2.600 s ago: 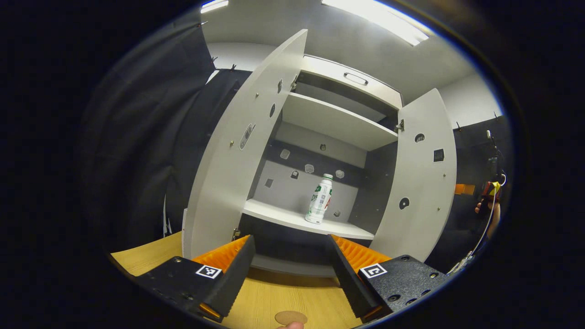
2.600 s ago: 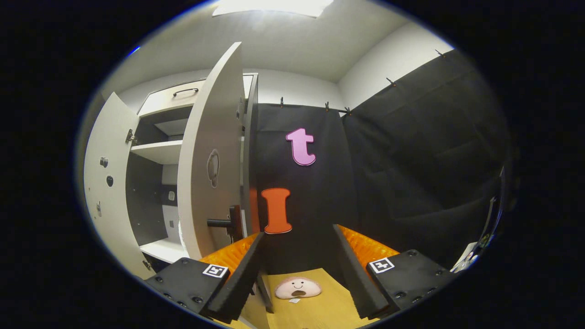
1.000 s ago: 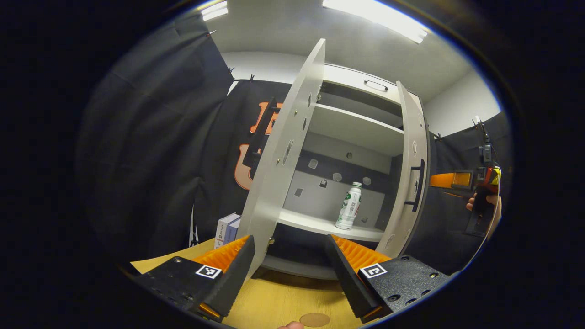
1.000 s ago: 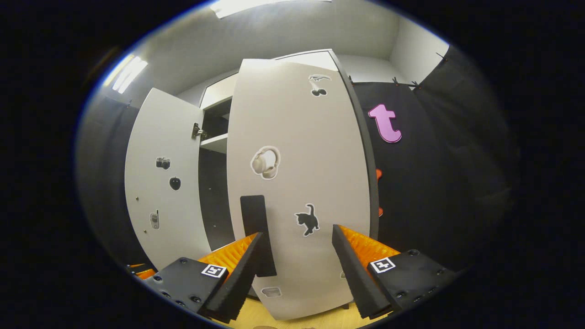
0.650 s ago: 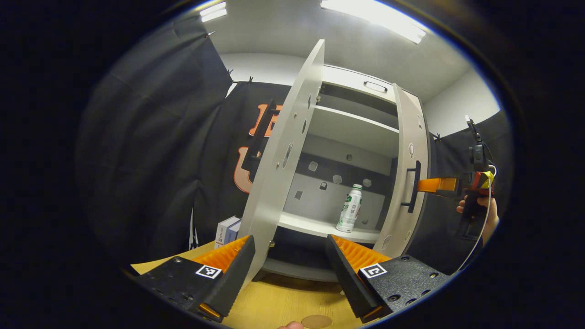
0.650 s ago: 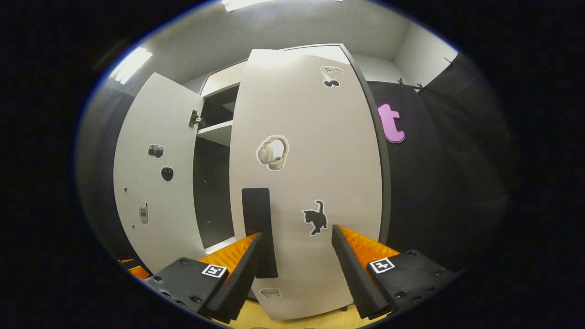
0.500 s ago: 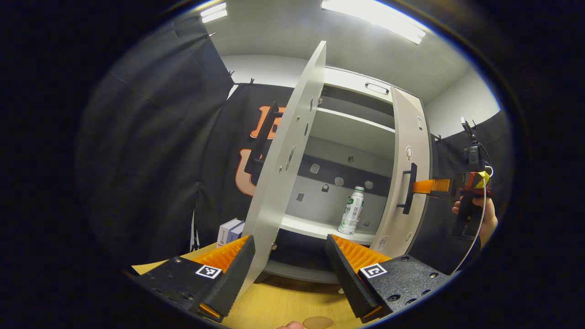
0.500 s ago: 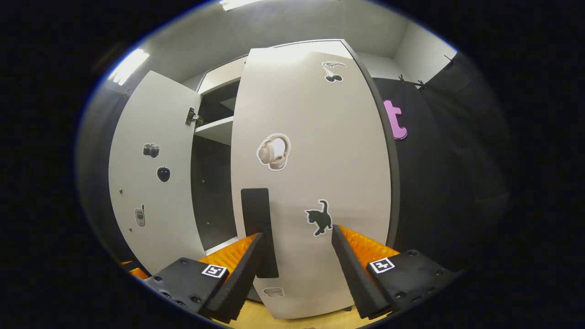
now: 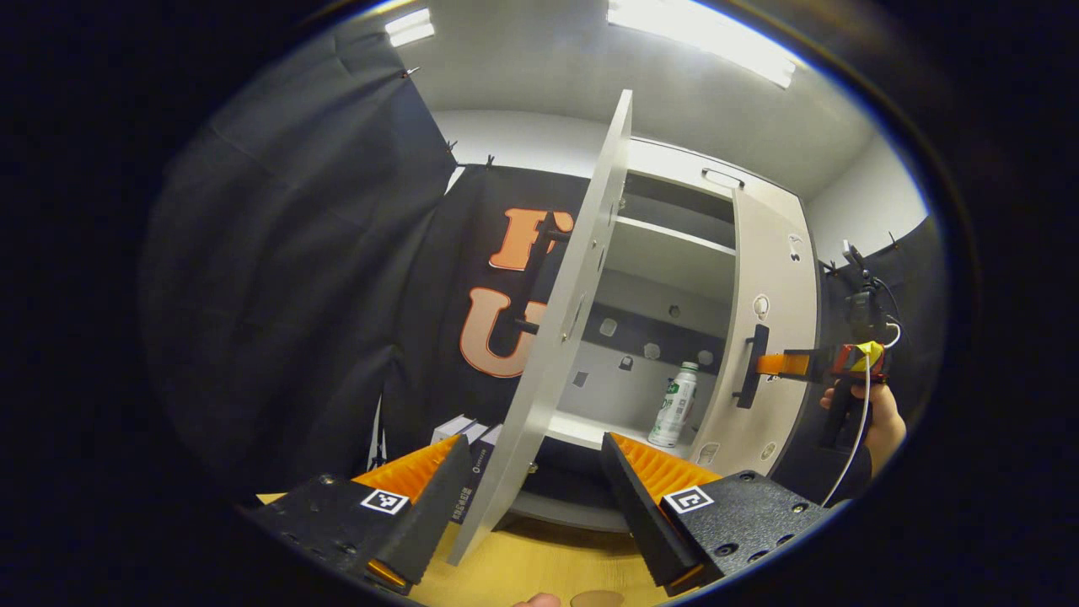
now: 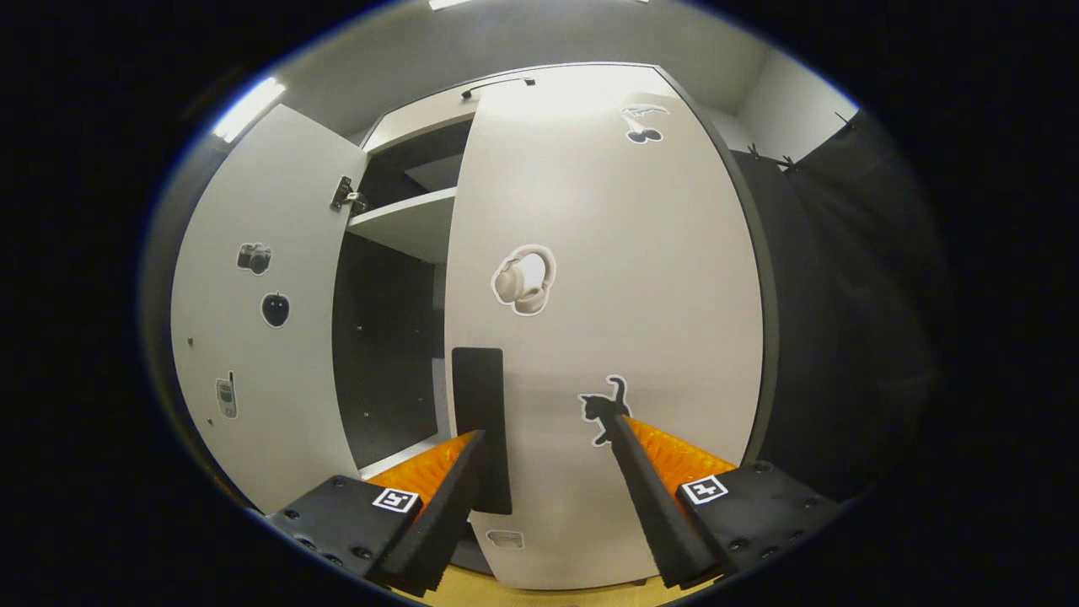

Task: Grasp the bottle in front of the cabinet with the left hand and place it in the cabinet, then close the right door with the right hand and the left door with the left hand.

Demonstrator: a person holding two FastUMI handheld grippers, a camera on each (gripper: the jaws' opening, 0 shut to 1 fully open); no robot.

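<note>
In the left gripper view my left gripper (image 9: 535, 472) hangs with its fingers apart and nothing between them, just in front of the edge of the cabinet's left door (image 9: 563, 320), which stands wide open. The bottle (image 9: 673, 405) stands upright on the lower shelf (image 9: 582, 428), near its right end. In the right gripper view my right gripper (image 10: 548, 472) is also spread, its fingers up against the nearly closed right door (image 10: 607, 320) beside the black handle (image 10: 480, 421).
</note>
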